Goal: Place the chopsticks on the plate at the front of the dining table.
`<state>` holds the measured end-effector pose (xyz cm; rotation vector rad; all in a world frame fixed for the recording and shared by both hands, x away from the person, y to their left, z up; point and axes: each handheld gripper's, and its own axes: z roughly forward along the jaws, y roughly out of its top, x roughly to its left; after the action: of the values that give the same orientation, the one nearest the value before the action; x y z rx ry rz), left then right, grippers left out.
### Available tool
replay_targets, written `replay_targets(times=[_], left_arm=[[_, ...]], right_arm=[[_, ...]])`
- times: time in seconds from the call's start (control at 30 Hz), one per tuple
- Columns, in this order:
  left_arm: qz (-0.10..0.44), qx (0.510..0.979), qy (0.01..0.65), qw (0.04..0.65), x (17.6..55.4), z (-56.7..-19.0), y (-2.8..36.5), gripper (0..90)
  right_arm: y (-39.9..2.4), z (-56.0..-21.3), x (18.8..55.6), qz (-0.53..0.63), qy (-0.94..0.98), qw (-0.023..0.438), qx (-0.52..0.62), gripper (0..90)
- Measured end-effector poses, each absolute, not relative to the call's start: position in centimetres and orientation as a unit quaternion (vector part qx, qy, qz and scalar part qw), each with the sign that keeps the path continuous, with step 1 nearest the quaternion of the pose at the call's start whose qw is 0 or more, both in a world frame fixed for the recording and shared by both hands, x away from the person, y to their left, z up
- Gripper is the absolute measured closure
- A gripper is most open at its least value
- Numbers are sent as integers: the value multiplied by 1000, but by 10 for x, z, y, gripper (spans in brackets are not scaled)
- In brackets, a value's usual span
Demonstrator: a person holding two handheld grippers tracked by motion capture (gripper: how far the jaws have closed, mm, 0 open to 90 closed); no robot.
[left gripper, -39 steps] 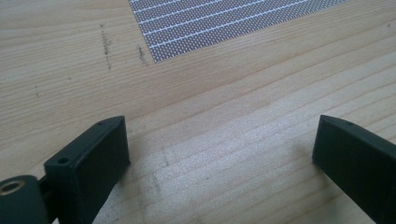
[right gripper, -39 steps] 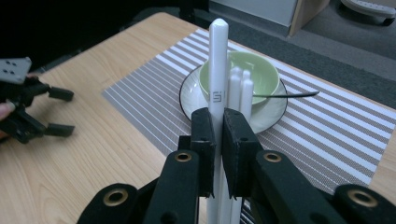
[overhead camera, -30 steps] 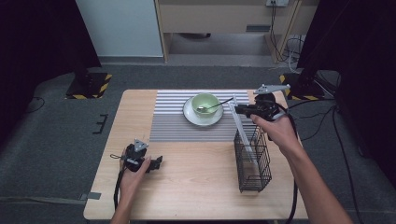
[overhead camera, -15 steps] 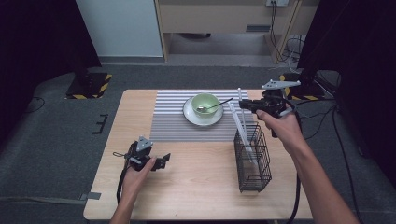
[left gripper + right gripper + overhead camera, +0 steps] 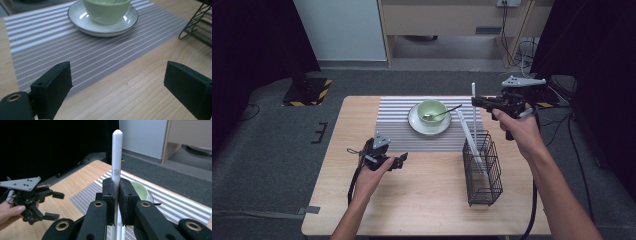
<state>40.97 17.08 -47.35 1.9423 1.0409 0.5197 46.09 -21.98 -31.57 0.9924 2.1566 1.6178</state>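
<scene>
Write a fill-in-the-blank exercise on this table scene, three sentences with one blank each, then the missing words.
1. The right gripper is shut on a white ____.
2. The green bowl stands on a ____ on the striped mat.
3. The left gripper has its jaws ____, with nothing between them.

Missing words: chopstick; plate; open

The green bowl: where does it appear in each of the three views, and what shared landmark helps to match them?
High view: the green bowl sits upper centre, on the white plate.
Left gripper view: green bowl at top centre, beyond the open jaws.
Right gripper view: green bowl just right of the clamped white stick.
Shared landmark: the striped mat under the plate.
</scene>
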Motion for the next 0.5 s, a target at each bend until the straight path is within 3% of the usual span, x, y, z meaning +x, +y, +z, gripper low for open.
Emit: replay_targets(times=[0.5], left_arm=[[202, 765, 396, 466, 426, -457, 136, 85]], right_arm=[[-222, -288, 462, 595, 716, 138, 338, 843]])
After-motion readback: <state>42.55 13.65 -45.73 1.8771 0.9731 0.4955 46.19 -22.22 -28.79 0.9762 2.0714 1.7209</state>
